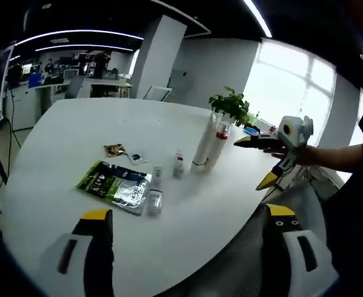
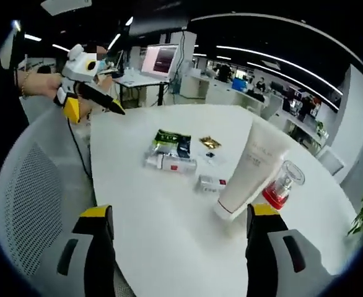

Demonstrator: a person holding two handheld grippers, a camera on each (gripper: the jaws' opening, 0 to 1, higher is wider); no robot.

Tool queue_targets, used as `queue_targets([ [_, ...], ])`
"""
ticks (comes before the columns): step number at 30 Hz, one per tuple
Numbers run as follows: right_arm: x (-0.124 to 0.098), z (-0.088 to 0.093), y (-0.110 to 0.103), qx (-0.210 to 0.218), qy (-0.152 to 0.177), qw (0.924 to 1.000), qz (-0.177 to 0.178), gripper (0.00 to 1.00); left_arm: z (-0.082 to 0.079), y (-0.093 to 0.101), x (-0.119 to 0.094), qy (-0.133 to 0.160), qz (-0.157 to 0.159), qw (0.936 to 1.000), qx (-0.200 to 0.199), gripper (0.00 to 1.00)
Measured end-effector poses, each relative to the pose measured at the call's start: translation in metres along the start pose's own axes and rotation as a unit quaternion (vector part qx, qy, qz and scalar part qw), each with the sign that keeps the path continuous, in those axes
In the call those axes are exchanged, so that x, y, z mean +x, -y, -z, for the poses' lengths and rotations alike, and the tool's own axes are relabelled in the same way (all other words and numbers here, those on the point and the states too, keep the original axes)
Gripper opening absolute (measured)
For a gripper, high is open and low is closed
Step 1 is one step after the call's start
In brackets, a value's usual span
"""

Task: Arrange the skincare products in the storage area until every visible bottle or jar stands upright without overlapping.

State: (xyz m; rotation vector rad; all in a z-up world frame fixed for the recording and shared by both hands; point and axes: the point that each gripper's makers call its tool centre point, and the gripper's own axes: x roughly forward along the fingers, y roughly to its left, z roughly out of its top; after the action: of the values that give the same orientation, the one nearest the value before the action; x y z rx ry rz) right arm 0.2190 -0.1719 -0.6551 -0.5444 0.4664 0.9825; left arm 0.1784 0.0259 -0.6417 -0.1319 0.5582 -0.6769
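A round white table (image 1: 64, 142) is seen in an open office, with a few skincare items gathered near its middle. In the left gripper view, the left gripper (image 1: 188, 238) is held low over the near table edge, its two yellow-tipped jaws spread wide with nothing between them. Beyond it, a green and silver sachet (image 1: 114, 185) lies flat, and just beside it a clear bottle (image 1: 155, 192) lies on its side. A small vial (image 1: 179, 164) with a red band stands a little further on. A tall white tube (image 1: 205, 148) is seen next to a clear jar (image 1: 220, 137) with a red base, the two touching or nearly so (which cannot be told). Two small packets (image 1: 122, 152) lie flat behind the sachet, and a green plant (image 1: 231, 105) stands past the tube.

The right gripper (image 1: 269, 159) is seen at the right of that view, held in a hand off the table edge, its jaws apart and empty.

In the right gripper view, the right gripper (image 2: 176, 238) is shown from behind, its jaws parted wide above the table (image 2: 144, 247). The tube (image 2: 251, 170) leans on its cap end, with the jar (image 2: 282, 184) tilted beside it. The bottle (image 2: 169, 162) lies flat against the sachet (image 2: 172, 142). A mesh chair (image 2: 33, 204) is seen by the table.
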Motion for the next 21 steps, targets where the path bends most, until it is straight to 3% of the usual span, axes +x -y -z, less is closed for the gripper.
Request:
queue_targets([
  [5, 0.010, -0.011, 0.002, -0.024, -0.002, 0.9995, -0.018, 0.81, 0.005, -0.002, 0.000, -0.007, -0.006, 0.9999, -0.006, 0.97],
  [8, 0.022, -0.014, 0.002, -0.036, -0.007, 0.9987, -0.036, 0.78, 0.002, -0.002, -0.002, 0.001, -0.014, 0.9999, -0.002, 0.93],
  [14, 0.046, -0.025, -0.003, -0.071, -0.015, 0.9949, -0.071, 0.74, 0.000, 0.001, -0.006, 0.008, -0.027, 0.9996, 0.000, 0.93],
  [21, 0.075, -0.038, -0.013, -0.112, -0.021, 0.9869, -0.114, 0.66, 0.006, 0.005, -0.001, -0.014, -0.027, 0.9994, 0.019, 0.96],
])
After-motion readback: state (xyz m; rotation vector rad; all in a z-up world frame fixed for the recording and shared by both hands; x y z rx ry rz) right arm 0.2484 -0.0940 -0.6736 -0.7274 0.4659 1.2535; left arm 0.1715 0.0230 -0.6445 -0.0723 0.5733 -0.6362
